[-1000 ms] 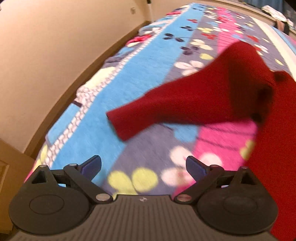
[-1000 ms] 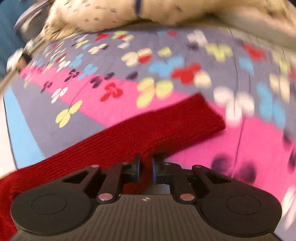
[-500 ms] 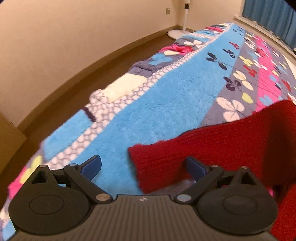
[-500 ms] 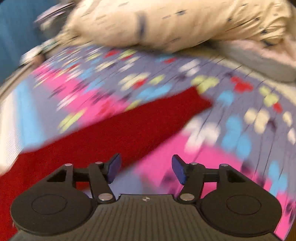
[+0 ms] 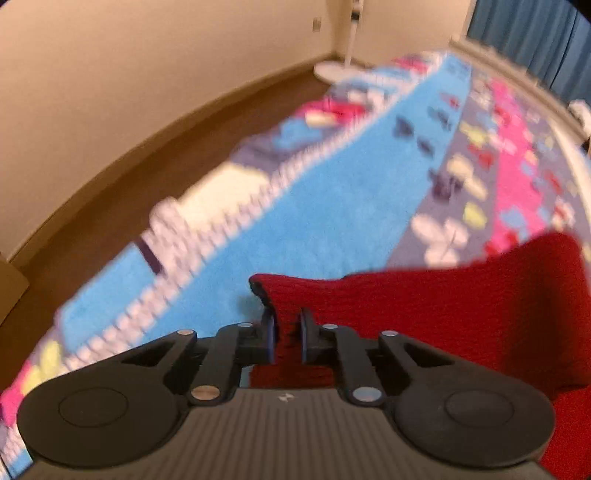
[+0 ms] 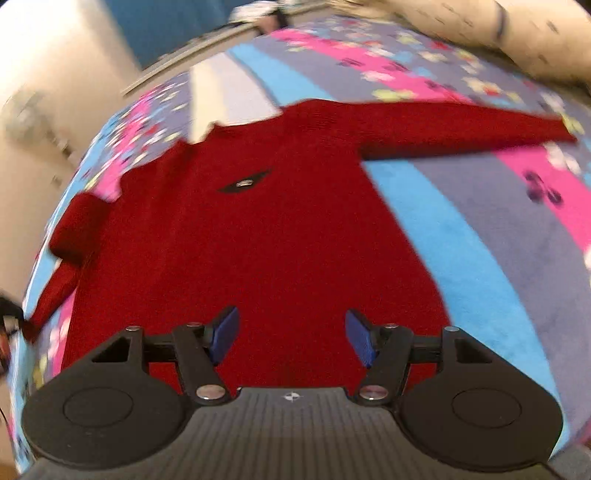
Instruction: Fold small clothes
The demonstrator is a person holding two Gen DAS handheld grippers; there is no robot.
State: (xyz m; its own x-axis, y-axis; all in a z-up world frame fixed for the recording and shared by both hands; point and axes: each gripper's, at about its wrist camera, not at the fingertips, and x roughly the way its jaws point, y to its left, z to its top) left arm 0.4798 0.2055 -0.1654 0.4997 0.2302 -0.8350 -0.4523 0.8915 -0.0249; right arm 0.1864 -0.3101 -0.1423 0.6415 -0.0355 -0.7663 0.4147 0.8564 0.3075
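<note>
Sweater: my red knit sweater (image 6: 258, 236) lies spread flat on the flowered blanket (image 6: 480, 236), body toward me, one sleeve stretched out to the right, the other bunched at the left edge.
Left gripper (image 5: 287, 338): my jaws are closing and already clench the cuff end of the left sleeve (image 5: 424, 314); the knit is pinched between the pads and runs away to the right.
Right gripper (image 6: 291, 334): my jaws are opening, released, with nothing between them; they hang over the lower body of the sweater, the hem just under the fingertips.
Neck label: a small dark patch with a pale tag (image 6: 244, 182) sits at the collar; too blurred to read.
Blanket: blue, pink and grey stripes; a pale pillow (image 6: 498, 33) lies beyond it.
</note>
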